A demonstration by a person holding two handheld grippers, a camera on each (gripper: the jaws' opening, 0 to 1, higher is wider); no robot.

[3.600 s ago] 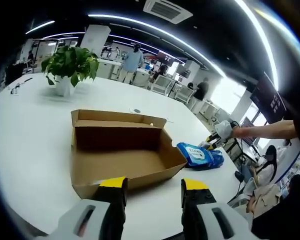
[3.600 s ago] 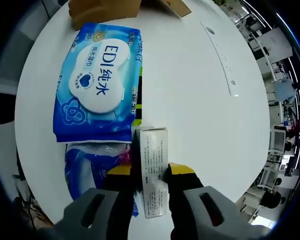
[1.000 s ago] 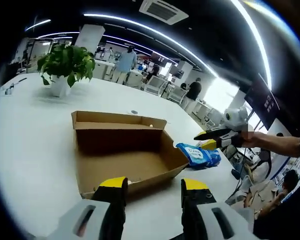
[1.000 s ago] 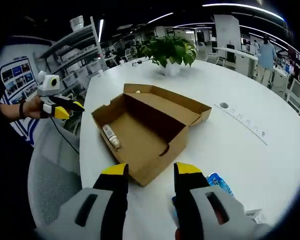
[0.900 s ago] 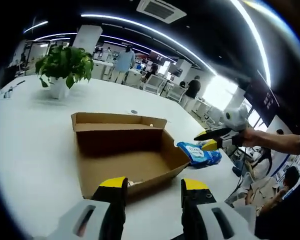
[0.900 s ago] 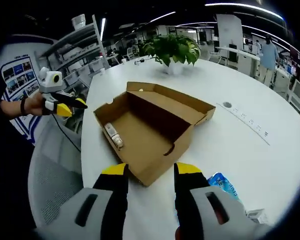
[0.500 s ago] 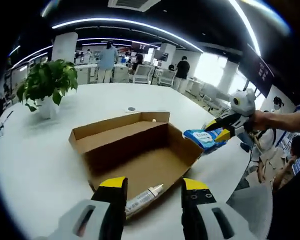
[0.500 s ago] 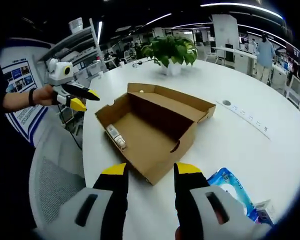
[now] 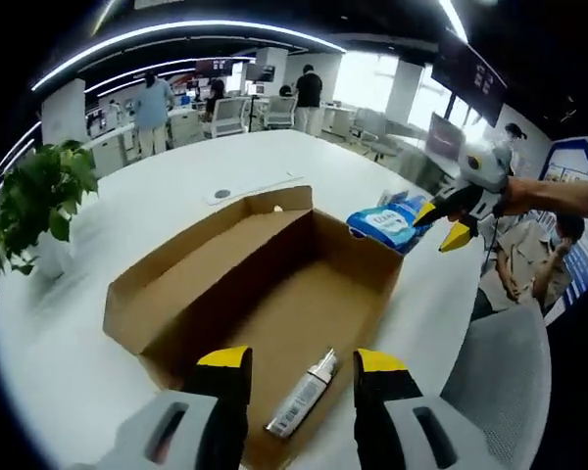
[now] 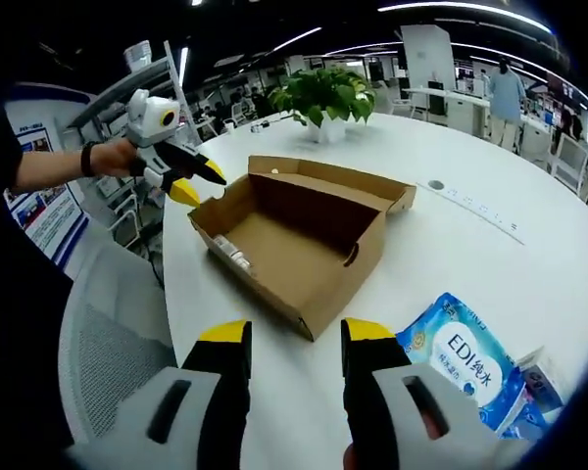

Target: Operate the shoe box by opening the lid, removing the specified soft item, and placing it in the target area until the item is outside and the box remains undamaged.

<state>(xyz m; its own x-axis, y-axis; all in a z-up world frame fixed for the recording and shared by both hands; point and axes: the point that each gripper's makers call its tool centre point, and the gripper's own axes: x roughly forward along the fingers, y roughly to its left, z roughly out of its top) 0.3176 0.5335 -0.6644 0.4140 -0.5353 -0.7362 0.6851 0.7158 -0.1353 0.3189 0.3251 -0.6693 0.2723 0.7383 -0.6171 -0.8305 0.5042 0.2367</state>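
Note:
The open cardboard shoe box (image 9: pixel 274 294) lies on the white table with its lid folded back. A small white tube (image 9: pixel 304 397) rests on the box floor just beyond my left gripper (image 9: pixel 302 364), which stands open and empty over the box's near end. Past the box's far corner lies the blue wipes pack (image 9: pixel 384 221), with my right gripper (image 9: pixel 443 223) held above the table beside it. In the right gripper view my right gripper (image 10: pixel 296 338) is open and empty, short of the box (image 10: pixel 328 279). The wipes pack (image 10: pixel 461 360) lies to its right, the tube (image 10: pixel 233 253) inside the box, and the left gripper (image 10: pixel 198 182) at the box's far left corner.
A small white carton (image 10: pixel 539 377) lies beside the wipes pack near the table edge. A potted plant (image 10: pixel 323 93) stands at the back of the table and a socket strip (image 10: pixel 475 217) runs across it. A grey chair (image 10: pixel 103 343) stands by the table. People stand far off.
My left gripper has come in close over the box's near end, so the tube now lies just ahead of its jaws. The right gripper has drawn back, with more of the wipes pack showing.

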